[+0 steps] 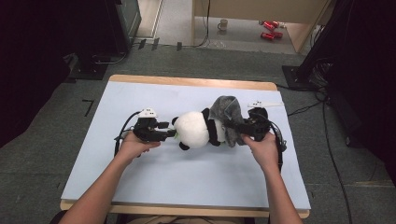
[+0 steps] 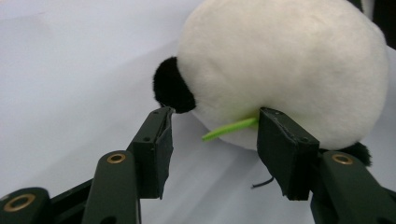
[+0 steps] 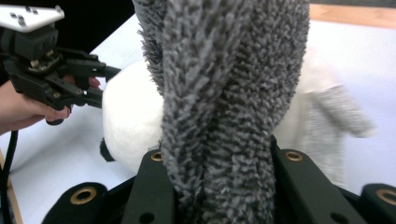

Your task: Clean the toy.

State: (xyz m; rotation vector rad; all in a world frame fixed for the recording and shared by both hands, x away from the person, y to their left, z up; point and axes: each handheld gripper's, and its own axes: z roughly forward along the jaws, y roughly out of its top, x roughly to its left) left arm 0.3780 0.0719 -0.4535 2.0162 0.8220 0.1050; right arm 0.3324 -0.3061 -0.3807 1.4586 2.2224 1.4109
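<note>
No readable labels or writing anywhere. Panda plush [image 1: 198,129] lies mid-bench on the pale blue bench [image 1: 140,172], grey shaggy cloth [image 1: 226,114] draped over its right end. Left gripper [image 1: 170,134]: jaws spread wide at the panda's white head, a green strip [image 2: 229,128] between them, nothing clamped. Right gripper [image 1: 232,126]: jaws closed on the grey cloth. Far floor: mug [image 1: 223,24], red cans [image 1: 270,29]. Cables [image 1: 327,135] right of the bench.

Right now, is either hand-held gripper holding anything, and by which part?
The right hand-held gripper clamps the grey fuzzy cloth by a bunched fold. The left hand-held gripper is open at the panda plush's white head, holding nothing.
</note>
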